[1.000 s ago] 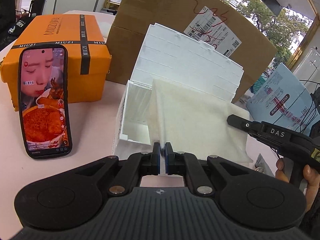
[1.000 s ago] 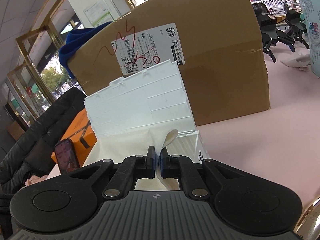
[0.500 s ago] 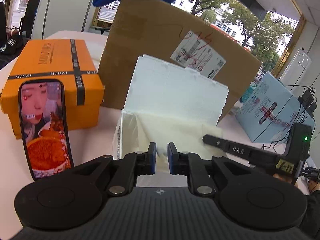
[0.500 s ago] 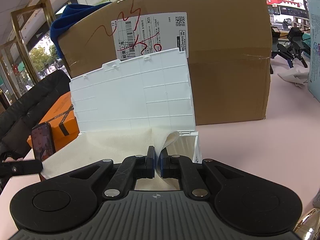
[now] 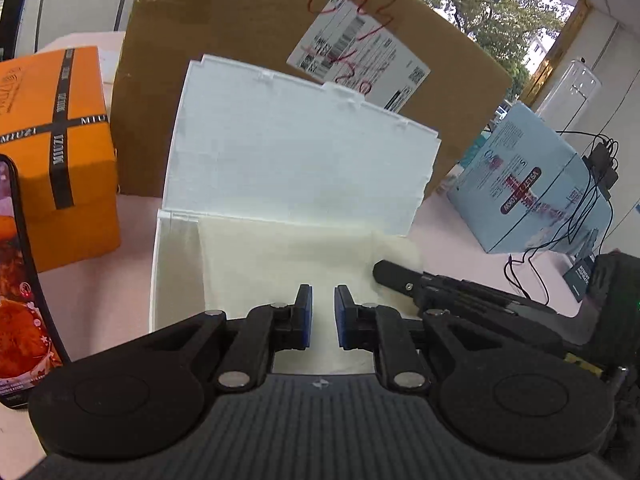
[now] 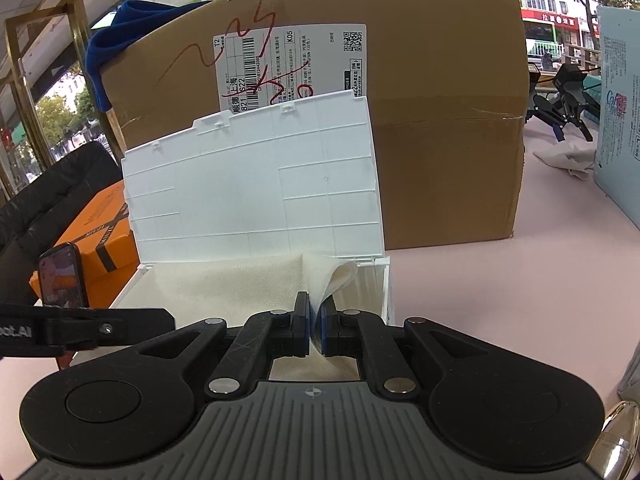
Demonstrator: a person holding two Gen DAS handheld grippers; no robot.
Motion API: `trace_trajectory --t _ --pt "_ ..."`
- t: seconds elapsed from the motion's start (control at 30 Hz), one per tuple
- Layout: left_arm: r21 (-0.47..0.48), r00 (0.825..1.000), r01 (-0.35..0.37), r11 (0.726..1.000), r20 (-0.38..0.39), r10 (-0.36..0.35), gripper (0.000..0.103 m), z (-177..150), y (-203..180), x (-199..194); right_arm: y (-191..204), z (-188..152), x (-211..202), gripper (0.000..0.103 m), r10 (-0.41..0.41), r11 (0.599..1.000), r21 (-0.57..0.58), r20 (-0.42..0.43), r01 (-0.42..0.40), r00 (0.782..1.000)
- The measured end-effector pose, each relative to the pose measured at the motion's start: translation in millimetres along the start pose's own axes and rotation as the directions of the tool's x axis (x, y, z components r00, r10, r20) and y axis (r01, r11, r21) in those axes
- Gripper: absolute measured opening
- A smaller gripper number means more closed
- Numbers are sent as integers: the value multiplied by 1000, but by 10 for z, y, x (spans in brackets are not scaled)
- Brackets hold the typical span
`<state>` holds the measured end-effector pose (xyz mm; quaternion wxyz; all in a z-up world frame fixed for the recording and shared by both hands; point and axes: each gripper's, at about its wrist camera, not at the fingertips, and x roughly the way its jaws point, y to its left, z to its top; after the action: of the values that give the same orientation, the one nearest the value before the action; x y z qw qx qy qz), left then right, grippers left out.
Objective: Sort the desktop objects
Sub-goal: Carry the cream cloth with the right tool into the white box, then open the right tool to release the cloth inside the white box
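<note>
Right gripper [image 6: 315,330]: fingers pinch cream non-woven cloth [image 6: 240,288], frame centre, likely to seat it in white plastic hinged-lid box [image 6: 252,184].
Left gripper [image 5: 320,316]: fingers apart, holding nothing.

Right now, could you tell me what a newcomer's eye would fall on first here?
The white box at centre, lid propped open against the big cardboard carton. The right claw pinches a cream cloth inside it. The left claw hangs open above; an orange box sits left.
</note>
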<state>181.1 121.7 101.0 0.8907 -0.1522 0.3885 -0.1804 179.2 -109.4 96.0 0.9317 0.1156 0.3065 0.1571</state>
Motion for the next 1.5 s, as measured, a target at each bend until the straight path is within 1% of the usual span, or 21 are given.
trace_trajectory --t 0.27,0.57,0.67,0.7,0.73,0.77,0.8,0.83,0.87,0.9,0.97,1.0,1.03,1.1,1.13,1.2,1.23,1.27,1.33,1.43,1.5 --pt "-5 996 -52 999 -77 51 10 3 191 382 61 -35 82 5 -21 1000 -11 -42 21 999" --pt "87 992 -110 990 -57 116 10 -29 112 519 171 -10 135 6 -62 996 -62 -47 59 997" --pt "71 992 -118 990 -33 120 12 4 131 444 204 -14 156 6 -92 993 -76 -63 87 994" --pt "57 993 -116 992 -14 117 16 34 152 372 223 -15 165 6 -104 992 -85 -70 98 992" --pt "46 994 -113 992 13 113 24 61 171 292 245 -13 172 6 -115 990 -96 -74 107 991" --pt "41 993 -113 993 50 111 29 83 183 195 266 -10 179 6 -125 987 -108 -78 117 989" --pt "38 990 -112 993 85 109 39 104 192 101 274 3 187 7 -132 986 -109 -81 123 988" --pt "45 988 -115 992 113 109 46 119 186 26 282 15 195 10 -139 985 -110 -85 130 987" --pt "52 984 -116 992 139 108 47 135 179 -45 290 28 203 19 -146 984 -111 -88 136 985" --pt "58 983 -114 992 149 105 47 149 169 -93 283 47 192 31 -152 984 -102 -85 143 985" --pt "62 984 -98 993 157 88 47 164 166 -179 274 102 118 36 -151 985 -91 -64 144 987" --pt "63 984 -91 994 157 80 48 177 147 -190 280 134 73 42 -148 985 -97 -59 142 987" --pt "64 985 -87 994 157 76 48 180 134 -200 289 165 18 43 -148 985 -102 -52 142 988" --pt "67 984 -91 994 156 80 48 206 129 -210 331 222 -92 42 -154 980 -133 -34 148 988" --pt "66 984 -95 993 157 83 48 208 129 -214 370 247 -144 39 -164 975 -159 -27 158 986" --pt "65 983 -98 993 161 86 48 193 137 -231 450 285 -169 20 -137 968 -223 -78 116 988" --pt "63 983 -97 993 163 85 48 194 142 -240 481 295 -127 18 -115 968 -240 -144 78 983" --pt "60 983 -95 994 165 84 48 192 147 -248 495 279 -22 18 -119 969 -236 -204 69 972" --pt "56 983 -93 994 164 83 48 189 153 -257 524 247 189 16 -125 972 -228 -321 52 939" --pt "50 983 -92 994 161 83 48 189 158 -251 462 180 480 16 -137 981 -182 -424 64 895" --pt "48 984 -90 995 156 82 48 186 161 -237 395 159 598 16 -126 988 -133 -453 73 883"
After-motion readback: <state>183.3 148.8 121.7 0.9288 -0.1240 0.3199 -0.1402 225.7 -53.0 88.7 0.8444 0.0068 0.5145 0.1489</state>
